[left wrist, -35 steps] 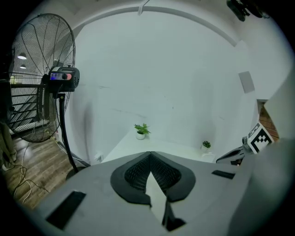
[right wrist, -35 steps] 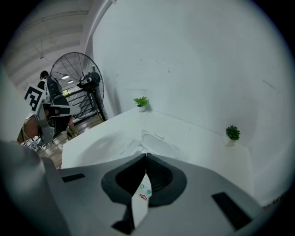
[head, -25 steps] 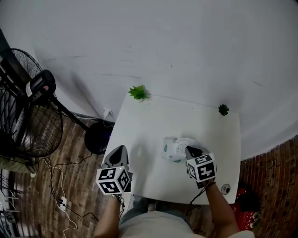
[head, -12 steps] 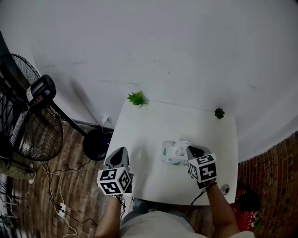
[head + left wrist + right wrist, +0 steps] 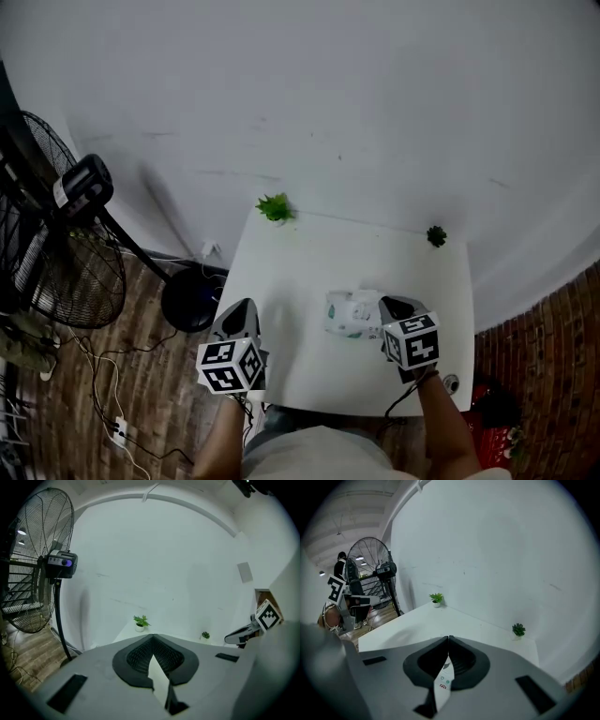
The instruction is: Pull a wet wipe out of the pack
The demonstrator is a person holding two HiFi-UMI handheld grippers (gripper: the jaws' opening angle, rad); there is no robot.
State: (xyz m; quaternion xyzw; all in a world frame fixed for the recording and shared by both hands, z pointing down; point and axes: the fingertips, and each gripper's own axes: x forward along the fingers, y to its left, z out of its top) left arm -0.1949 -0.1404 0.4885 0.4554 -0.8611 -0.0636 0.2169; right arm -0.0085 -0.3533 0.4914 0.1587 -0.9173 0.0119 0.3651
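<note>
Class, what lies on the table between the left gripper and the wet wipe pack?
Head view: only bare table between left gripper and wet wipe pack.

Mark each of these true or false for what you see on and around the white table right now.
1. The wet wipe pack lies on the white table. True.
2. The left gripper is clamped on the pack. False: it sits near the table's left front edge, apart from the pack, with its jaws together on nothing.
3. A green plant and a darker plant stand at the table's two far corners. True.
4. The fan stands on the table. False: it stands on the floor, to the left of the table.
5. The right gripper is at the pack's right end, with its jaws together on a printed white part of the pack. True.
</note>
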